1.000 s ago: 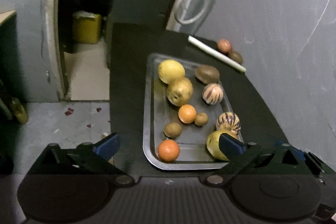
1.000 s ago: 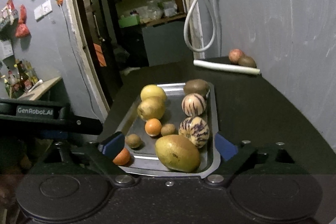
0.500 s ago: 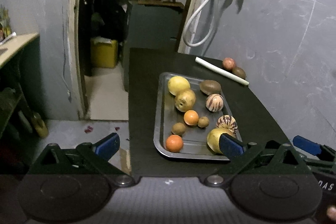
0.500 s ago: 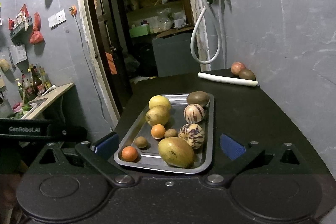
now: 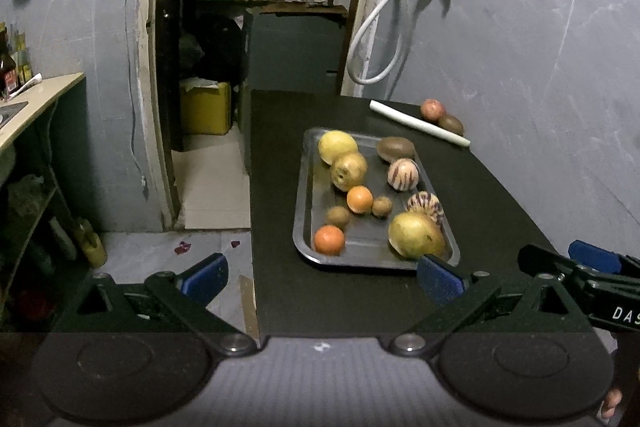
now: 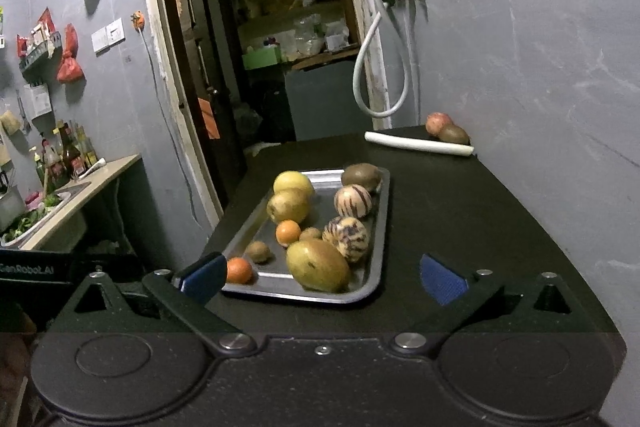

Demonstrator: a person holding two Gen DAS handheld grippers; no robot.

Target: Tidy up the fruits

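Observation:
A metal tray [image 5: 305, 195] [image 6: 380, 227] lies on the black table [image 5: 480, 195] and holds several fruits: a mango [image 5: 416, 235] [image 6: 318, 265], two oranges [image 5: 329, 239] [image 5: 359, 199], striped melons [image 5: 403, 174] [image 6: 346, 237], kiwis [image 5: 337, 216], yellow fruits [image 5: 337, 145] and a brown fruit [image 5: 395, 148]. A red fruit [image 5: 432, 109] and a brown one [image 5: 451, 124] lie at the far wall. My left gripper [image 5: 322, 279] is open and empty, back from the tray's near edge. My right gripper [image 6: 322, 277] is open and empty, just short of the tray.
A white stick [image 5: 418, 123] lies on the table near the far wall. A grey wall [image 5: 540, 67] bounds the right side with a white hose [image 5: 376, 39] hanging. The table's left edge drops to the floor [image 5: 216, 183] by a doorway. A counter [image 6: 80, 187] stands left.
Both grippers have drawn back and up from the tray, so it looks smaller and farther. The fruits have not moved. Both stay open.

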